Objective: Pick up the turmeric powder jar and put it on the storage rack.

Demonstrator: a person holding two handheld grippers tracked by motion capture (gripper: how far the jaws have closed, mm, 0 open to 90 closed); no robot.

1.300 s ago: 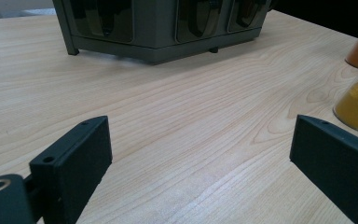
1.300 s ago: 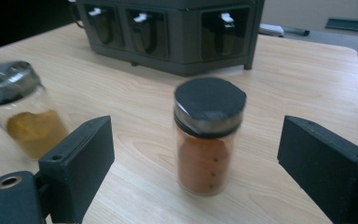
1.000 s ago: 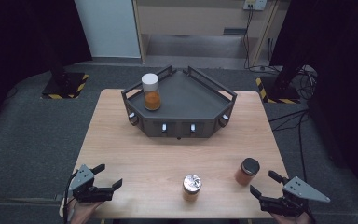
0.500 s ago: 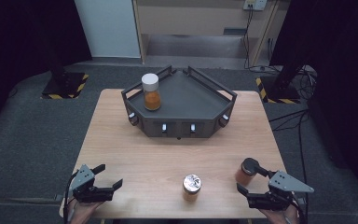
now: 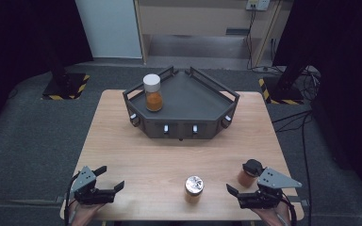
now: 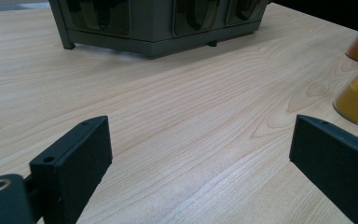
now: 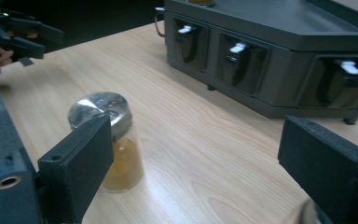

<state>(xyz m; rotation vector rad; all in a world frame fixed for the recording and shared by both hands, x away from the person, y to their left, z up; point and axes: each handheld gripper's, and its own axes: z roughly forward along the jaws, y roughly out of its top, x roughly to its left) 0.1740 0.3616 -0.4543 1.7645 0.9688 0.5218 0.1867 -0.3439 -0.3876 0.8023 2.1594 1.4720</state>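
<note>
Right tongs [image 5: 235,197] have slid left beside black-lidded jar [image 5: 250,172].

A pale, smooth matt wooden table [image 5: 136,155] bears a dark matt metal tray [image 5: 202,106] and a clear glass jar with shiny metal lid [image 5: 194,188].

left hand-held gripper [image 5: 109,186]: low at the near left corner of the counter, jaws spread wide, nothing between them, pointing toward the right; left hand [image 5: 82,213] under it, coming in from the bottom edge. right hand-held gripper [image 5: 234,194]: low at the near right edge of the counter, jaws spread wide, nothing between them, pointing left; grey three-cornered plate on top, right hand [image 5: 271,215] gripping it from below. the two hand-held grippers sit well apart
</note>
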